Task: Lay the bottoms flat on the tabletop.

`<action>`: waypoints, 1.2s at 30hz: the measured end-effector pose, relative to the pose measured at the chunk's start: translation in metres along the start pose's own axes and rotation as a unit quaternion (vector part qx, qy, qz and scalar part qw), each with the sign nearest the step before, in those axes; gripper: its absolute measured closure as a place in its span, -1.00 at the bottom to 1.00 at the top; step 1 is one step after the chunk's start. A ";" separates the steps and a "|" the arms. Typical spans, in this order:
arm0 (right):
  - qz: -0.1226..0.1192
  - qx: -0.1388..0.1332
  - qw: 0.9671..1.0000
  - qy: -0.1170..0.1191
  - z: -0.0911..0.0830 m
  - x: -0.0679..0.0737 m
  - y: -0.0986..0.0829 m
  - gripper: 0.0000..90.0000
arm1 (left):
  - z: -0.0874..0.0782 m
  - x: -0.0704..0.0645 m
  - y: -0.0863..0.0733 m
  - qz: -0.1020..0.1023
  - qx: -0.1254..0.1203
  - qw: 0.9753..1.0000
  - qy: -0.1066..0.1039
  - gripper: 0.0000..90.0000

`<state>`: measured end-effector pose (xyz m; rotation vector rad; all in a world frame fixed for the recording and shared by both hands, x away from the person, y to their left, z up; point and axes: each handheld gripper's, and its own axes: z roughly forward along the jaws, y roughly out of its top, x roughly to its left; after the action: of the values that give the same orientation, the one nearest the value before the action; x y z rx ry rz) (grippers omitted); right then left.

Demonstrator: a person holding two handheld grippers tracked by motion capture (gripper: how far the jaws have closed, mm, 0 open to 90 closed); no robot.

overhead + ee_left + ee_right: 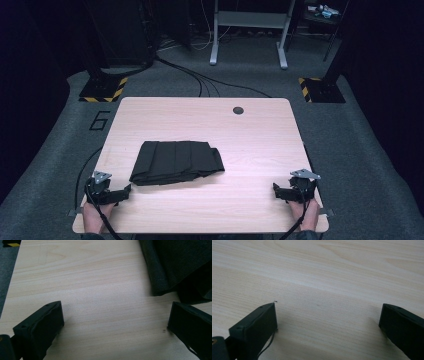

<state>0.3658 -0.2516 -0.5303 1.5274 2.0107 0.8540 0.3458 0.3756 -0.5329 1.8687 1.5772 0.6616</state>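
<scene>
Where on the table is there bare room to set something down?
Bare wood lies right of the folded black cloth up to the right gripper, and behind the cloth toward the cable hole. It is tightest at the front left, where the left gripper sits near the cloth's corner.

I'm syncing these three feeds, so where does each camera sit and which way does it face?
High view: above the person's side, facing forward and down on the table, folded black cloth, both hands and the left gripper and right gripper.
Left gripper view: rides that gripper, facing along its open fingers toward the cloth's corner.
Right gripper view: rides that gripper, open fingers over bare wood.
Shared: the cloth appears in the high and left gripper views.
</scene>
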 end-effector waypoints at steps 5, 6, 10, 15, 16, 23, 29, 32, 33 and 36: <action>0.001 -0.001 1.000 -0.001 0.000 0.000 0.000 -0.98 | 0.000 0.000 0.000 0.000 0.000 1.000 0.000 -1.00; 0.001 -0.001 1.000 -0.001 0.000 0.000 0.000 -0.98 | 0.000 0.000 0.000 0.000 0.000 1.000 0.000 -1.00; 0.000 -0.001 1.000 0.000 0.000 0.000 0.000 -0.98 | 0.000 0.000 0.000 -0.001 0.000 1.000 0.000 -1.00; 0.000 -0.001 1.000 0.000 0.000 0.000 0.000 -0.98 | 0.000 0.000 0.000 -0.001 0.000 1.000 0.001 -1.00; 0.000 -0.001 1.000 0.000 0.000 0.000 0.000 -0.98 | 0.000 0.000 0.000 0.000 0.001 1.000 0.000 -1.00; -0.001 -0.001 1.000 0.002 0.000 0.000 0.000 -0.97 | 0.000 0.002 0.002 0.001 0.003 1.000 -0.013 -1.00; -0.002 -0.002 1.000 0.002 0.000 0.000 0.000 -0.97 | -0.008 0.004 0.018 -0.017 -0.020 0.999 -0.032 -1.00; -0.002 -0.002 1.000 0.002 0.000 0.000 0.000 -0.97 | -0.012 0.000 0.032 -0.014 -0.027 0.999 -0.039 -1.00; -0.002 -0.002 1.000 0.001 0.000 0.000 0.000 -0.97 | -0.012 -0.002 0.037 -0.011 -0.030 0.999 -0.043 -1.00; -0.002 -0.002 1.000 0.001 0.000 0.000 0.000 -0.97 | -0.012 -0.008 0.050 -0.004 -0.033 0.998 -0.052 -1.00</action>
<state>0.3662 -0.2517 -0.5302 1.5200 2.0117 0.8589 0.3707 0.3639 -0.4889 1.8169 1.4785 0.5965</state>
